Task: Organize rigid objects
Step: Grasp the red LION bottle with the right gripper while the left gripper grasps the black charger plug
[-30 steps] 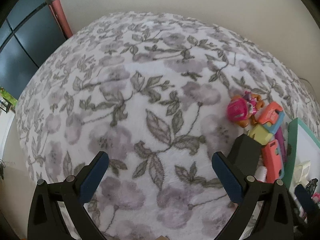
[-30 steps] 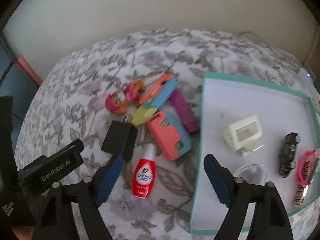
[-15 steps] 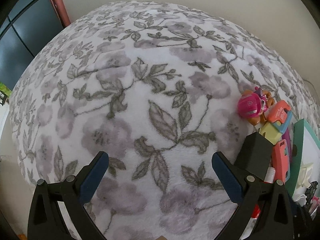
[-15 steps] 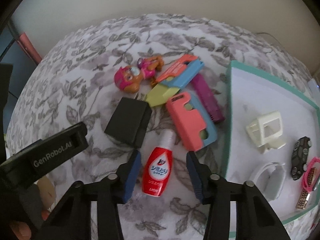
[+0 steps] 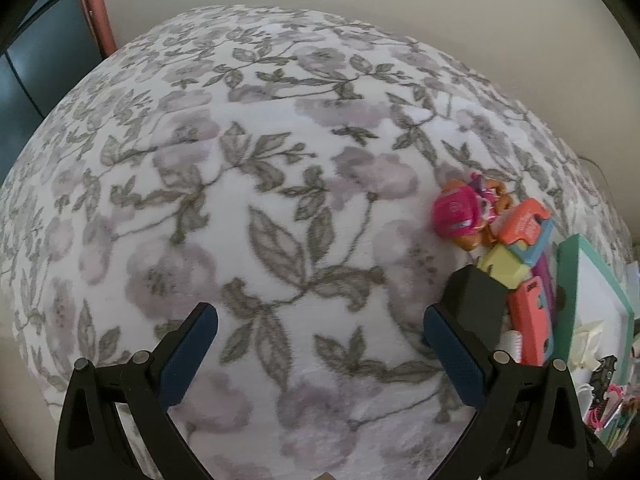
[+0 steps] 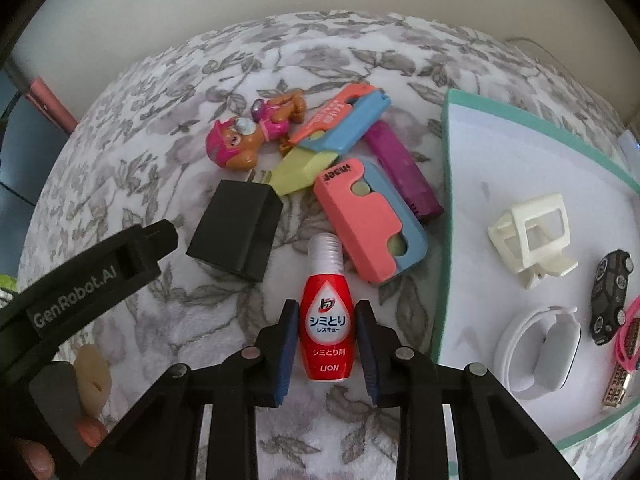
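Note:
A small red bottle (image 6: 327,320) with a white cap lies on the floral blanket (image 6: 160,128). My right gripper (image 6: 327,322) has its blue pads against both sides of the bottle. Beyond it lie a black charger block (image 6: 236,232), a pink dog toy (image 6: 240,144), a pink-and-blue case (image 6: 370,224), an orange-and-blue case (image 6: 340,120), a yellow piece (image 6: 300,170) and a purple piece (image 6: 404,172). My left gripper (image 5: 320,344) is open and empty over bare blanket, left of the charger block (image 5: 476,300).
A white tray with a teal rim (image 6: 444,200) lies at the right and holds a cream plastic frame (image 6: 532,232), a white band (image 6: 540,348), a black toy car (image 6: 610,296) and pink trinkets (image 6: 628,336). A pale wall runs behind the blanket.
My right gripper moved down over the red bottle and its jaws closed from wide open onto the bottle's sides. My left gripper stayed open and shifted slightly.

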Tool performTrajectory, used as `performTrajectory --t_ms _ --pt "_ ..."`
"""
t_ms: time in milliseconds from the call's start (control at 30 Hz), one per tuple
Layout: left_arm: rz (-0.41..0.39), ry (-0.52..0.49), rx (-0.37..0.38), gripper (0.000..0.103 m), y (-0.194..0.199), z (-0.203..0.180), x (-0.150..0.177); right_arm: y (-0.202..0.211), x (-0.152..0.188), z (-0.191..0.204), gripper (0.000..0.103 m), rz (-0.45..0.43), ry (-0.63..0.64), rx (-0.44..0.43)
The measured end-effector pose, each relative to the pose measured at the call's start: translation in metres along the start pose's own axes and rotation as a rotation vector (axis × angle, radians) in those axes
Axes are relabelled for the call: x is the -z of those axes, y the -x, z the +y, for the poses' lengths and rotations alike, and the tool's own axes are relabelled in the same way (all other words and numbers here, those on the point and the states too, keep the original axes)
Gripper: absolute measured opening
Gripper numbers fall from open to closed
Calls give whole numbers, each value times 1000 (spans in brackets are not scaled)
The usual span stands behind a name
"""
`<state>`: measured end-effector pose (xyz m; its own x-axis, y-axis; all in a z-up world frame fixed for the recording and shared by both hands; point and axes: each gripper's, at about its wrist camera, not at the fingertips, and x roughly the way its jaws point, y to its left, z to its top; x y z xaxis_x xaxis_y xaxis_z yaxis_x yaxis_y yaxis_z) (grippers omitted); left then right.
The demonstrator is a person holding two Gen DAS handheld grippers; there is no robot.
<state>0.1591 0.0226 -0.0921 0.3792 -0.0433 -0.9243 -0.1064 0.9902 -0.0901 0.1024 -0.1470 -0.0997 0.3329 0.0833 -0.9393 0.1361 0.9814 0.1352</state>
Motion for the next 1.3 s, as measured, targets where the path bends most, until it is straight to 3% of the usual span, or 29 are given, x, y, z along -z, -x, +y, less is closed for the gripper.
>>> performTrajectory --t_ms 567,967,1167,1233,1300 --pt "-10 -140 128 102 -5 -43 4 2 3 -14 31 17 -69 -66" --pt "3 -170 109 102 -19 -57 9 2 2 -13 31 19 -69 -61" --pt "-9 -176 114 72 -16 -58 7 2 2 -13 31 19 -70 -61" --pt "-12 -180 113 54 -15 -58 6 2 2 -12 31 20 -69 -60" --pt "-13 -174 108 44 -14 -55 5 3 3 -12 30 21 -66 -59"
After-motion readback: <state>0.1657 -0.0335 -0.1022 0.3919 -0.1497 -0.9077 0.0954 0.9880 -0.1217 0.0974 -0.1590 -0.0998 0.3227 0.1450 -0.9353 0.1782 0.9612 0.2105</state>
